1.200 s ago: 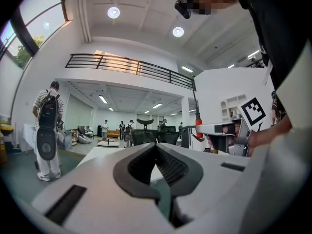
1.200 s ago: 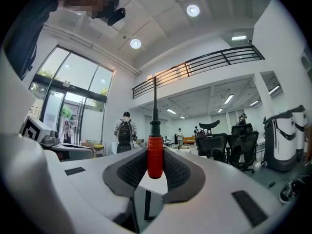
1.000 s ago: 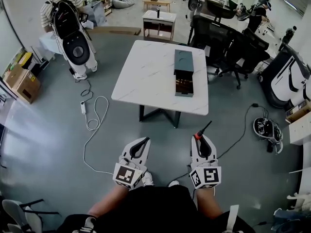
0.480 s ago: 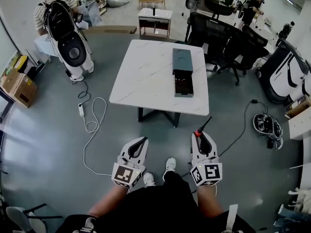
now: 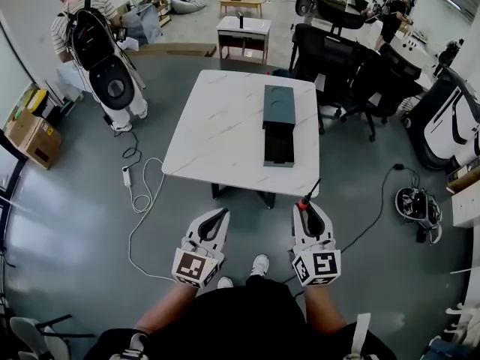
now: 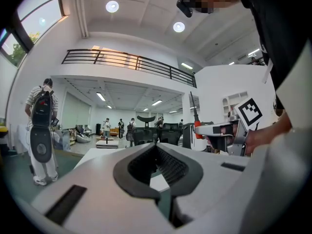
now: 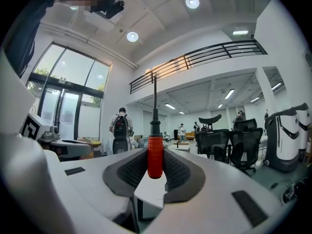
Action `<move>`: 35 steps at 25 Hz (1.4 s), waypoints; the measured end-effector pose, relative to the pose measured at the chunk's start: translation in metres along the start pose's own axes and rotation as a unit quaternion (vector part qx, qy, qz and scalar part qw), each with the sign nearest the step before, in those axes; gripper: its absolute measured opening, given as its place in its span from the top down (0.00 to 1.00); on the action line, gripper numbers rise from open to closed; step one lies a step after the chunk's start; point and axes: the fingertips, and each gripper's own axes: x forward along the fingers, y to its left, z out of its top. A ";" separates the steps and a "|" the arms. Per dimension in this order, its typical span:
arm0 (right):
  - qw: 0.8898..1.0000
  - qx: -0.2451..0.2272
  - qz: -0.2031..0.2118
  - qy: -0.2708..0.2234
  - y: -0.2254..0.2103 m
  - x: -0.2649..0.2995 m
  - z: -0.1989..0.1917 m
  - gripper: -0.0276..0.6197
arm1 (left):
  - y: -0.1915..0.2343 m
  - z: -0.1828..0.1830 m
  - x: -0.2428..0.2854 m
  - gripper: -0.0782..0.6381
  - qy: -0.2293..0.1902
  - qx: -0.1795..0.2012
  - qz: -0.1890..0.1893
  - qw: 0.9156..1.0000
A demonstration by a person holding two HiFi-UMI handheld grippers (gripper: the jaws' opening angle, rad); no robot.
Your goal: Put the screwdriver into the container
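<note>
We held the screwdriver (image 7: 155, 155) in our right gripper (image 5: 304, 210), its fingers closed on the red handle and the dark shaft pointing ahead toward the surface (image 5: 217, 126). Our left gripper (image 5: 222, 216) carried nothing, its fingers drawn together at the tips. The container (image 5: 278, 122), a dark box with its near end open, lay on the surface, well apart from both grippers, which hung over the floor (image 5: 90, 201).

The container (image 5: 279, 126) lies on the right half of the table (image 5: 217, 141). Chairs (image 5: 337, 55) stand behind the table to the right, and a person (image 5: 94, 40) stands far left. A cable (image 5: 142, 193) lies on the floor left of the table. The screwdriver (image 5: 311, 195), clamped in the right gripper (image 5: 306, 210), is just before the table's near edge.
</note>
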 end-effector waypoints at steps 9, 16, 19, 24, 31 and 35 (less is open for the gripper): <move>1.000 -0.013 0.028 -0.008 -0.048 0.039 0.005 0.79 | 0.006 0.006 0.058 0.88 -0.002 0.004 0.023 1.000; 0.999 -0.007 0.043 -0.011 -0.070 0.061 0.003 0.79 | 0.024 0.008 0.084 0.88 0.000 0.005 0.057 0.998; 0.999 -0.002 0.044 -0.015 -0.080 0.073 0.004 0.79 | 0.033 0.010 0.098 0.88 0.002 0.005 0.065 0.998; 0.999 -0.008 0.046 -0.017 -0.087 0.099 0.006 0.79 | 0.053 0.009 0.119 0.88 -0.002 -0.002 0.075 0.997; 0.999 0.000 0.043 -0.010 -0.087 0.145 0.001 0.79 | 0.100 0.008 0.154 0.88 -0.015 -0.010 0.067 0.998; 1.000 -0.008 0.027 0.004 -0.094 0.175 -0.007 0.79 | 0.131 0.006 0.180 0.88 -0.014 -0.005 0.057 0.998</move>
